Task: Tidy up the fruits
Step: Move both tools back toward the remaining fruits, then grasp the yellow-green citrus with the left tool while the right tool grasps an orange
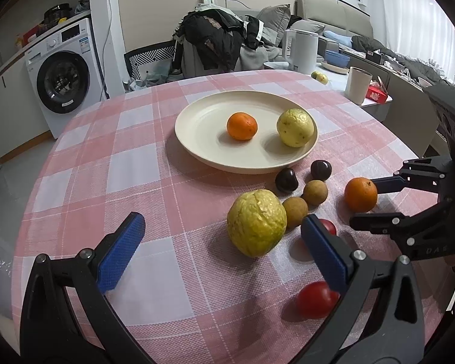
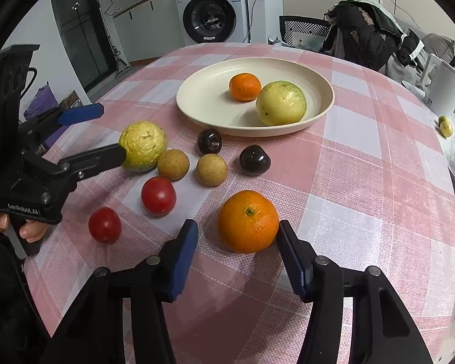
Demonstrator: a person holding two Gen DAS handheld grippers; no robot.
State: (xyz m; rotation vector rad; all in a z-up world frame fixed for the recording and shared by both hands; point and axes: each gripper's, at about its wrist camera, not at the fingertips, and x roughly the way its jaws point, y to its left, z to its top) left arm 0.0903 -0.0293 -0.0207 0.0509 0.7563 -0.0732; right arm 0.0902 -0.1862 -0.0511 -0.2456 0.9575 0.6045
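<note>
A cream plate (image 1: 203, 139) (image 2: 203, 103) holds a small orange (image 1: 241, 126) (image 2: 245, 86) and a pale guava (image 1: 294, 127) (image 2: 281, 103). On the cloth lie a yellow guava (image 1: 256, 223) (image 2: 142, 145), two brown longans (image 1: 314, 192) (image 2: 211, 170), two dark plums (image 1: 286, 180) (image 2: 254, 160), two red tomatoes (image 1: 316, 299) (image 2: 158, 195) and a big orange (image 1: 360, 194) (image 2: 248, 221). My left gripper (image 1: 224, 227) (image 2: 109, 130) is open around the yellow guava. My right gripper (image 2: 236, 230) (image 1: 364, 200) is open, its fingers on either side of the big orange.
The round table has a pink checked cloth (image 1: 106, 163). A cup (image 1: 358, 85), a white kettle (image 1: 301, 50) and a red box (image 1: 377, 93) stand on the side counter. A chair with clothes (image 1: 218, 42) and a washing machine (image 1: 63, 79) stand behind.
</note>
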